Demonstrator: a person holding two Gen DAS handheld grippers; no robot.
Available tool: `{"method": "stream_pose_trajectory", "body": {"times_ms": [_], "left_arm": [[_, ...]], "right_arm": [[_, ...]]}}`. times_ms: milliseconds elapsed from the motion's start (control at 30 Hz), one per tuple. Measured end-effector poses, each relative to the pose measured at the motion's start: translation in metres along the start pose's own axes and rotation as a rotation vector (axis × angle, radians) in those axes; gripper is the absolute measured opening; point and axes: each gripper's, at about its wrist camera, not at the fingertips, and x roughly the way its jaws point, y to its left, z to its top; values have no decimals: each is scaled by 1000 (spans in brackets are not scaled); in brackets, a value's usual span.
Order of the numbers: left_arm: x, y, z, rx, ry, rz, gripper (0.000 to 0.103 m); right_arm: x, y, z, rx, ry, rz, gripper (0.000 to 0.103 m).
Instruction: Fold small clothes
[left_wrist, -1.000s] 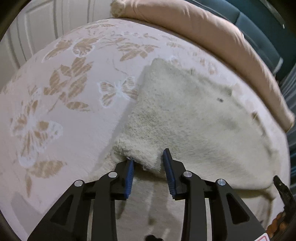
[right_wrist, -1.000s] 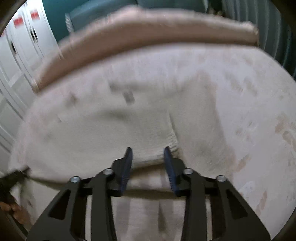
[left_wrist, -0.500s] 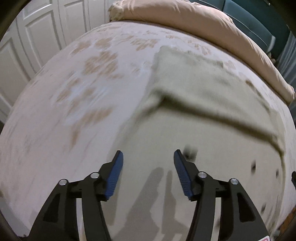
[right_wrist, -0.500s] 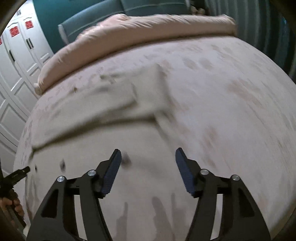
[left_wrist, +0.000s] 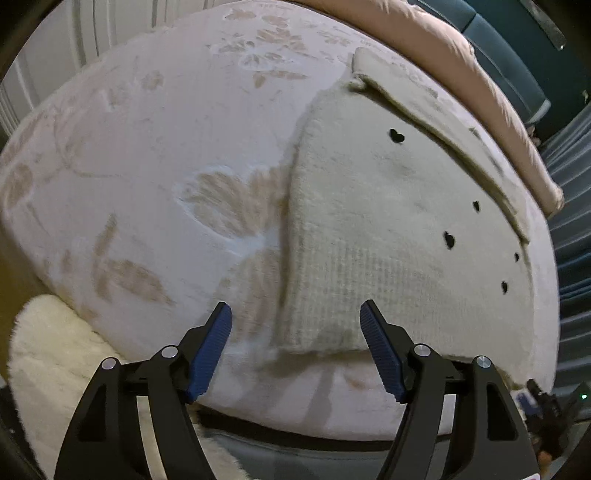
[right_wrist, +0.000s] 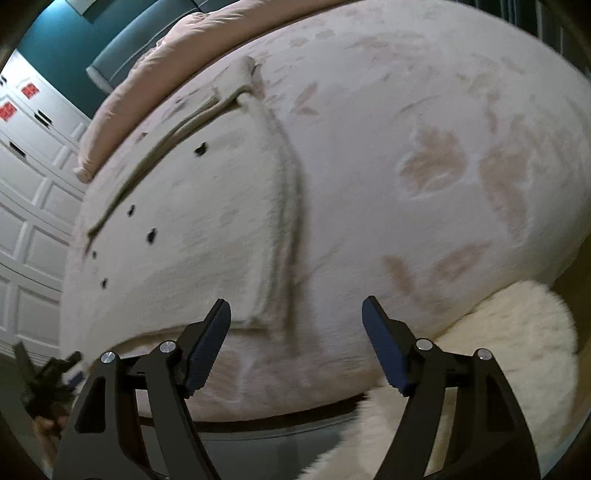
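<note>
- a bed (left_wrist: 140, 155) with a butterfly-print cover carries a folded cream knit garment (left_wrist: 388, 229).
- left gripper (left_wrist: 295, 345): jaws wide, empty, garment's near corner between them.
- right gripper (right_wrist: 295, 341): jaws wide, empty, garment's edge just ahead.

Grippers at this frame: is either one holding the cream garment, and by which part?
Nothing is held. The left gripper and right gripper are open, clear of the folded garment on the bed.

Likely a home bedroom: patterned bed (left_wrist: 155, 155), pink duvet (left_wrist: 461, 62), white panelled wardrobe doors (right_wrist: 33, 206).
</note>
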Motion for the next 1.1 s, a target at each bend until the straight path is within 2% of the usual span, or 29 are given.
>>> {"method": "stream_pose_trajectory", "body": {"times_ms": [133, 200, 300, 433, 500, 567, 600, 633, 667, 700, 833, 900, 1000, 1100], "left_arm": [[6, -3, 6, -31, -22, -13, 72], [8, -8, 11, -34, -31, -1, 72], [12, -18, 18, -4, -31, 14, 72], [15, -31, 20, 54, -31, -12, 72], [18, -38, 21, 74, -27, -13, 67], [19, -41, 21, 88, -22, -15, 50], [20, -42, 22, 91, -16, -17, 35], [19, -42, 24, 84, -3, -36, 15], [19, -42, 24, 79, 2, -51, 7], [15, -41, 25, 71, 0, -67, 7], [-9, -42, 21, 118, -49, -67, 6], [-21, -41, 15, 135, -52, -94, 5], [-35, -35, 0, 156, -22, -145, 5], [-46, -29, -21, 185, 8, -149, 5]], "right_arm": [[17, 17, 2, 9, 4, 43, 73], [22, 22, 3, 20, 0, 47, 80], [29, 31, 5, 21, -23, 40, 81], [34, 43, 10, 3, -24, 53, 80], [36, 46, 13, 4, -18, 60, 73], [38, 49, 15, -3, -12, 42, 57], [39, 51, 17, -9, -9, 33, 47], [38, 51, 18, -13, -11, 24, 41], [37, 53, 18, -23, -12, 13, 24], [36, 54, 19, -39, -14, -3, 10], [15, 64, 14, -125, -74, -56, 7], [4, 69, 10, -167, -90, -75, 6], [-15, 68, -3, -213, -90, -104, 5], [-25, 62, -20, -249, -61, -114, 5]]}}
